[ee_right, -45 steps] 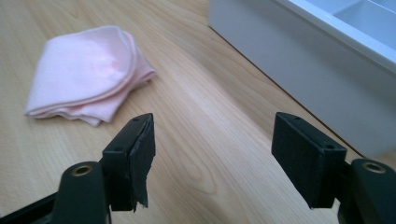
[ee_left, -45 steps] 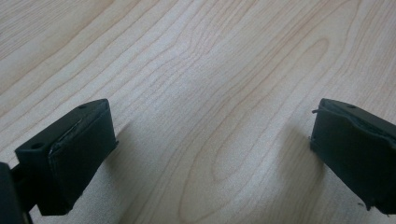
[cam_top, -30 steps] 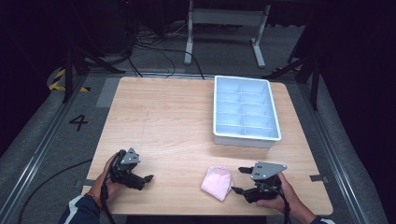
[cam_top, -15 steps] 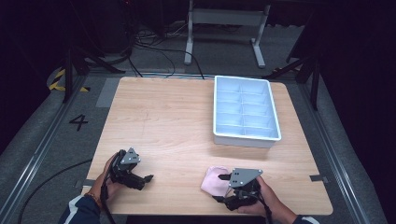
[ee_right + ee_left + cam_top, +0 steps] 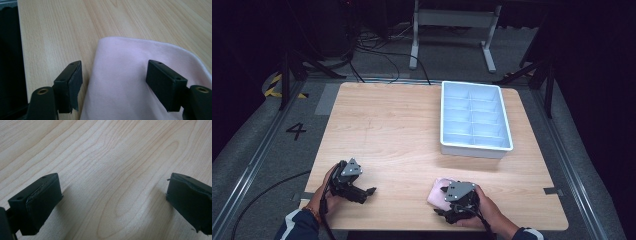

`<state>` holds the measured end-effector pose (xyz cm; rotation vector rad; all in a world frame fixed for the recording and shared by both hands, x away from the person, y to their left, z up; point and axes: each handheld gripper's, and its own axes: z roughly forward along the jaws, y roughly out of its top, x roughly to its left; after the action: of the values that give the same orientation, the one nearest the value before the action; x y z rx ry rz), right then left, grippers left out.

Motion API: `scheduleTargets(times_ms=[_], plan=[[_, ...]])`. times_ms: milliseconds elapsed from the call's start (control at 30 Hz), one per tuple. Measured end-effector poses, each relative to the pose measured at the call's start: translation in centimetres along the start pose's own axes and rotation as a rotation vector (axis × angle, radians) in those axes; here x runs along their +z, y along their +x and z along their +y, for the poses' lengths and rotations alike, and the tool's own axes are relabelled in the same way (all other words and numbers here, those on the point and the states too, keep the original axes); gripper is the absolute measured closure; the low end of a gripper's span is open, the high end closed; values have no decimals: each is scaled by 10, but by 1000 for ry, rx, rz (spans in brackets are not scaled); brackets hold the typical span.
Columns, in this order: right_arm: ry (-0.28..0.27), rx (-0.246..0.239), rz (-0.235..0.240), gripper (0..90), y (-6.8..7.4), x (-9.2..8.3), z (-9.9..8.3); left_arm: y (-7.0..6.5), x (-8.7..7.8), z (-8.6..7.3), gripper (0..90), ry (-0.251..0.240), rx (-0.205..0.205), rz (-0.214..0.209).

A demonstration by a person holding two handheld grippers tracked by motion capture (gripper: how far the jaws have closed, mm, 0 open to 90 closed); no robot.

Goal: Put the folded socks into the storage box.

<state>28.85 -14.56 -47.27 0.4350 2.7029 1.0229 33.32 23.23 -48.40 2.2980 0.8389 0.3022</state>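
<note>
Pink cloth (image 5: 140, 82) lies flat on the desk (image 5: 402, 130), well short of the tray (image 5: 507, 145) and nearer the person. Right hand-held gripper (image 5: 113, 85) sits over its edge, jaws apart, one on either side of that edge, nothing pinched yet. Left hand-held gripper (image 5: 112, 202), far from the tray, jaws wide over bare wood. Looks like everything's still to do.

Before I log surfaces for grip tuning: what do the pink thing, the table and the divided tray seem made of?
Pink cloth: soft knit fabric, matte; fine ribbed weave, rounded folded edge. Table: light wood or wood-look laminate, smooth with faint sheen; printed or real grain, can't tell. Tray: likely moulded plastic, pale blue-white, slightly glossy, with thin uniform dividers.
</note>
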Motion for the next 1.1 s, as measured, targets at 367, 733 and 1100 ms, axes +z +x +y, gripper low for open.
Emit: scheduleTargets(times_ms=[367, 733, 1100], plan=[[-6, 9, 3, 597, -17, -2, -3, 0, -1, 0, 3, 7, -1, 2], [-14, -3, -9, 744, -23, -2, -4, 0, -1, 0, 3, 5, -1, 2], [-19, -24, -10, 780, -25, -9, -8, 0, 0, 0, 0, 3, -1, -6]])
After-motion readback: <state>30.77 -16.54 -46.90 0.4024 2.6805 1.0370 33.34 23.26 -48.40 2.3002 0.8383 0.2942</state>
